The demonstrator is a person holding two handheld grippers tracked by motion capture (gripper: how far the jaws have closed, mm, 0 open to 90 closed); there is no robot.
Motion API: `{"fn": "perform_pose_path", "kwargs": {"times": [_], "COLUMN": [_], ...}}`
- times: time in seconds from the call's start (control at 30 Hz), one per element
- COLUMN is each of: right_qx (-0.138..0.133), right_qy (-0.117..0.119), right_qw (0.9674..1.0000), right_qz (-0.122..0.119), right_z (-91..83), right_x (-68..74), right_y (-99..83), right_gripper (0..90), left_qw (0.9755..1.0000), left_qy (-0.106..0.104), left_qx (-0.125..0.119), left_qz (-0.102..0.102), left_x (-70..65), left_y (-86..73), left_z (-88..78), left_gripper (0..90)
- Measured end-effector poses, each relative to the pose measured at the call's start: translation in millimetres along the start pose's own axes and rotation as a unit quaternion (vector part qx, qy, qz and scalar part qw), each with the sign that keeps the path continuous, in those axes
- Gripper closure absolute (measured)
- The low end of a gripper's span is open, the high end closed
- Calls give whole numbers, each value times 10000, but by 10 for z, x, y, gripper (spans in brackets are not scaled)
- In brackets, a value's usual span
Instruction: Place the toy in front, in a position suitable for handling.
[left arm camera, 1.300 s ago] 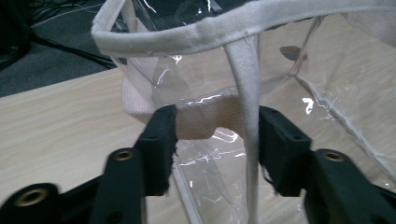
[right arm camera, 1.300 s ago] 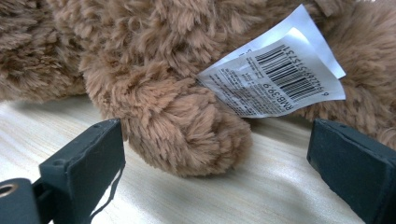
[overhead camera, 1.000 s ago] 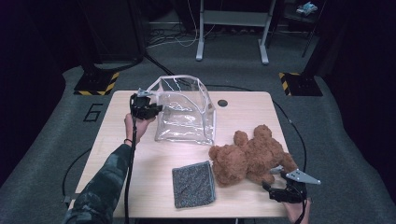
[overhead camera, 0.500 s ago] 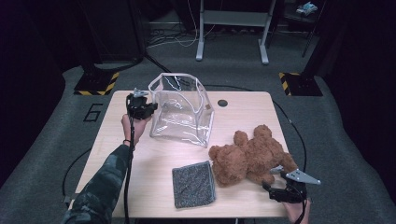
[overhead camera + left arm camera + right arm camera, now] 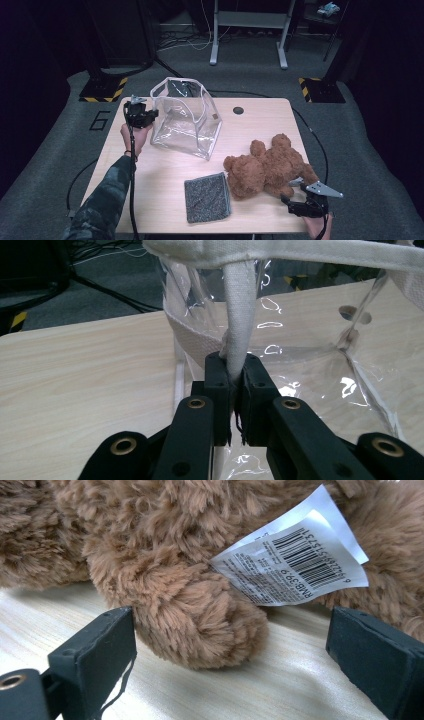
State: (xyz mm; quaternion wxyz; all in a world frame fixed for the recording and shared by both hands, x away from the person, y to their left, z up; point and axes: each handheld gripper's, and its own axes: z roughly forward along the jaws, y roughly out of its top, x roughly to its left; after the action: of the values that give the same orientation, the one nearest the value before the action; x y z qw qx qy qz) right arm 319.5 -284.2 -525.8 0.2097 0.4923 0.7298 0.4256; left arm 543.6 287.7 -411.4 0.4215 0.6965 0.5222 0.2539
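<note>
The bag point(image 5: 186, 118), far left on the bench point(image 5: 165, 172), is clenched by its white seam point(image 5: 239, 315) in the left gripper point(image 5: 232, 371). The bear point(image 5: 267, 167) lies just beyond the right gripper point(image 5: 230, 645), 1 paw between its released jaws; the bag's mouth is well apart to the left.

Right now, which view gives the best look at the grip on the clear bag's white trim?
The left gripper view: the left gripper is shut on the bag's white trim, strip pinched between its pads. The high view shows the clear bag whole, but the pinch is too small to judge there. The right gripper view faces the teddy bear instead.
</note>
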Motion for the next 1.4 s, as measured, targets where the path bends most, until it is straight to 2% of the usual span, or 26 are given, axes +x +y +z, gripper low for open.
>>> {"fn": "perform_pose_path", "kwargs": {"times": [0.13, 0.23, 0.53, 0.9, 1.0, 1.03, 1.1, 1.17, 1.2, 1.27, 1.3, 1.33, 1.37, 1.4], "right_qx": [-4, -13, -1, 10, 12, 19, 17, 17, 17, 22, 24, 26, 29, 29], "right_qy": [27, 14, -3, 21, 21, 18, 20, 17, 17, 15, 15, 10, 12, 1], "right_qw": [10000, 10000, 10000, 10000, 10000, 10000, 10000, 10000, 10000, 10000, 10000, 10000, 10000, 10000], "right_qz": [6, 35, 1, 76, 65, 72, 72, 65, 62, 70, 71, 69, 70, 62], "right_z": [3, -1, -1, 5, 6, 6, 5, 7, 7, 7, 7, 7, 8, 8], "right_x": [-2, 3, 0, 8, 7, 8, 8, 7, 8, 8, 8, 8, 8, 6], "right_y": [0, -2, 0, 2, 2, 2, 2, 3, 3, 3, 3, 3, 3, 3], "right_gripper": [50, 50, 49, 49, 49, 49, 49, 49, 49, 49, 49, 49, 49, 49], "left_qw": [10000, 9997, 9996, 9979, 9978, 9981, 9982, 9982, 9984, 9985, 9988, 9988, 9990, 9990], "left_qy": [76, 209, 265, 534, 536, 470, 395, 292, 188, 178, 122, 122, 79, 79], "left_qx": [25, -71, -108, -97, -108, -53, -76, -163, -102, -123, -195, -195, -280, -280], "left_qz": [-29, -51, -71, -357, -379, -395, -456, -497, -522, -497, -421, -421, -341, -341], "left_x": [68, 117, 222, 444, 480, 497, 511, 510, 505, 492, 458, 458, 406, 406], "left_y": [-11, -39, -84, -157, -169, -167, -155, -124, -91, -55, 27, 27, 126, 126], "left_z": [-29, -62, -131, -297, -324, -348, -383, -449, -480, -510, -588, -588, -660, -660], "left_gripper": [840, 841, 842, 841, 839, 835, 799, 648, 589, 474, 445, 418, 388, 370]}}
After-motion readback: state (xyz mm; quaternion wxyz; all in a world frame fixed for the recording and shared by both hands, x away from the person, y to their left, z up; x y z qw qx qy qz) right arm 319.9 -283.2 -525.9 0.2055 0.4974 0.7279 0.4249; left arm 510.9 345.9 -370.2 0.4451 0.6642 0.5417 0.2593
